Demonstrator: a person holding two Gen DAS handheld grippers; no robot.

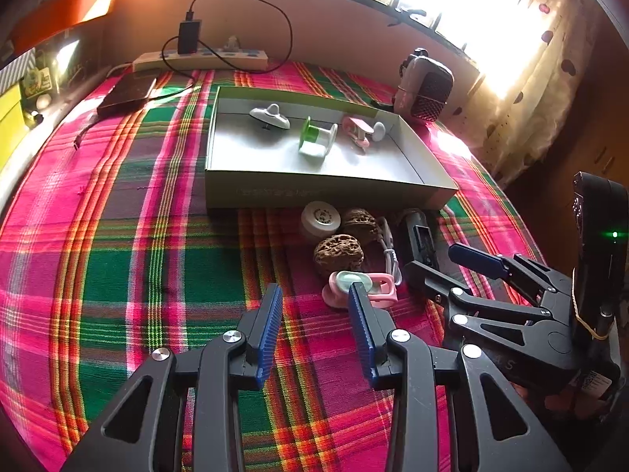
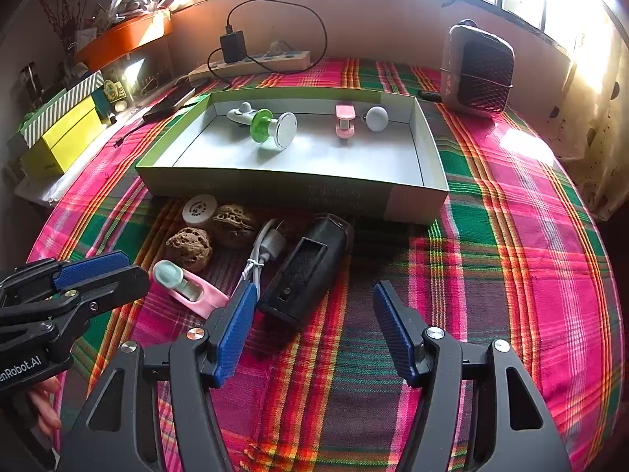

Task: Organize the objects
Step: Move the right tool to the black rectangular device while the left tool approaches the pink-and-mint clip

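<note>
A: Are the tongs gripping anything?
B: No. Left tongs (image 1: pixel 314 310) and right tongs (image 2: pixel 310 314) both gape, empty.
A: The black case (image 2: pixel 304 271)?
B: Centre frame, below the box (image 2: pixel 291 192), beside the right tongs.

The left gripper (image 1: pixel 314 303) tilts downward with its 2 blue pads (image 1: pixel 271 326) apart and nothing between them; in the right wrist view it enters from the left edge (image 2: pixel 98 271), and the fingers of the hand (image 2: pixel 45 405) that holds it show below it. The right gripper (image 2: pixel 310 306) also tilts downward, its 2 blue pads (image 2: pixel 236 330) spread wide and gripping nothing. In the left wrist view the right gripper (image 1: pixel 452 259) lies just beside the left one, on its right, both pointing the same way.
</note>
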